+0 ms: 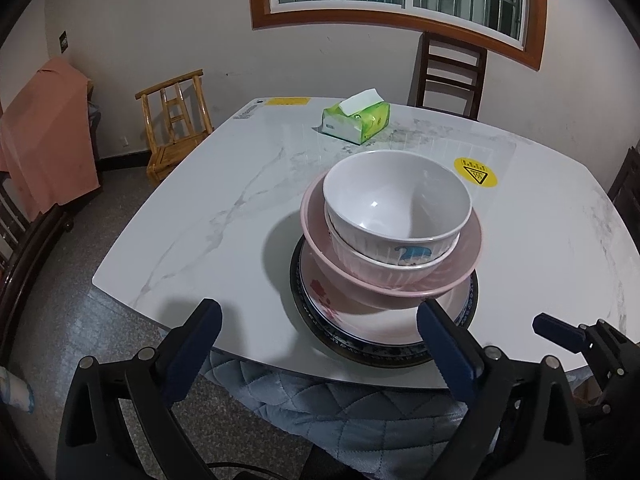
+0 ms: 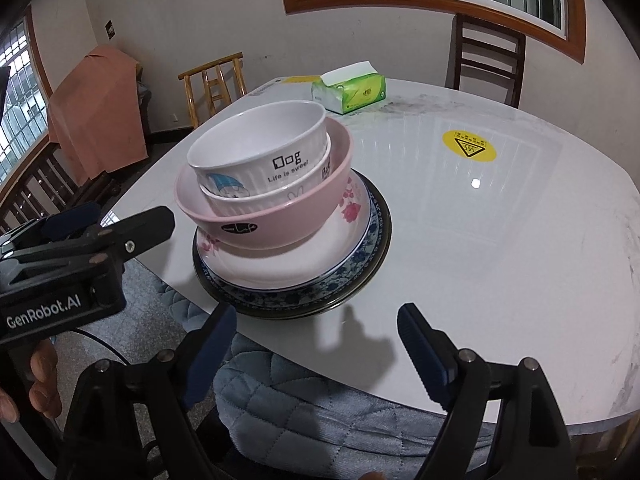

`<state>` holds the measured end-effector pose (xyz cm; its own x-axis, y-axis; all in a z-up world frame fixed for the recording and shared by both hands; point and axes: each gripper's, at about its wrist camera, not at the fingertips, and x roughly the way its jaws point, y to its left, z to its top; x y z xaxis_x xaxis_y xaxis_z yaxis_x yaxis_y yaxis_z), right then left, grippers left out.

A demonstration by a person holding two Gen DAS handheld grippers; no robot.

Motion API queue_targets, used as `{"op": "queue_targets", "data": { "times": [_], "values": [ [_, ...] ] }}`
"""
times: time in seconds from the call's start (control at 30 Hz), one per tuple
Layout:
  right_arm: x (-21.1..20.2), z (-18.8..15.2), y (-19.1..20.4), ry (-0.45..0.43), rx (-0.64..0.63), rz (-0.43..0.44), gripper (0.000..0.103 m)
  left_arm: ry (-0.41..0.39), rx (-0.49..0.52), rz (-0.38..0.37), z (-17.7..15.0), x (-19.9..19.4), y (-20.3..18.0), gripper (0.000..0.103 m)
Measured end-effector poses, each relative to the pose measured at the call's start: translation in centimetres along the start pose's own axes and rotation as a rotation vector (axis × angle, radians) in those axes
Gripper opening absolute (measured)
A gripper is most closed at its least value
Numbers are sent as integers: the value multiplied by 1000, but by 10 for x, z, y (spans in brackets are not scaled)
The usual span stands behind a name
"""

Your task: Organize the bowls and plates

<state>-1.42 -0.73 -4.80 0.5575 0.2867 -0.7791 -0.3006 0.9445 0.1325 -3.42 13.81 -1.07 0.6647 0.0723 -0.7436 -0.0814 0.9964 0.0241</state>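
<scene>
A stack stands near the front edge of the white marble table. At its base lie plates, the lowest dark-rimmed. On them sits a pink bowl with two nested white bowls inside. My left gripper is open just in front of the plates, empty, its right finger overlapping their rim. In the right wrist view the same plates, pink bowl and white bowls stand left of centre. My right gripper is open and empty beside the plates' near edge. The left gripper shows at the left.
A green tissue pack lies at the table's far side, a yellow warning sticker to the right. A dark chair and a bamboo chair stand behind. Blue quilted cloth hangs under the near edge.
</scene>
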Motion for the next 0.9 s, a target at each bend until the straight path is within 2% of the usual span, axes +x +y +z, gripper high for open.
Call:
{"op": "queue_targets", "data": {
  "times": [0.9],
  "values": [
    [-3, -3, -1, -2, 9, -14, 85, 45, 13, -24, -3, 5, -8, 97]
  ]
}}
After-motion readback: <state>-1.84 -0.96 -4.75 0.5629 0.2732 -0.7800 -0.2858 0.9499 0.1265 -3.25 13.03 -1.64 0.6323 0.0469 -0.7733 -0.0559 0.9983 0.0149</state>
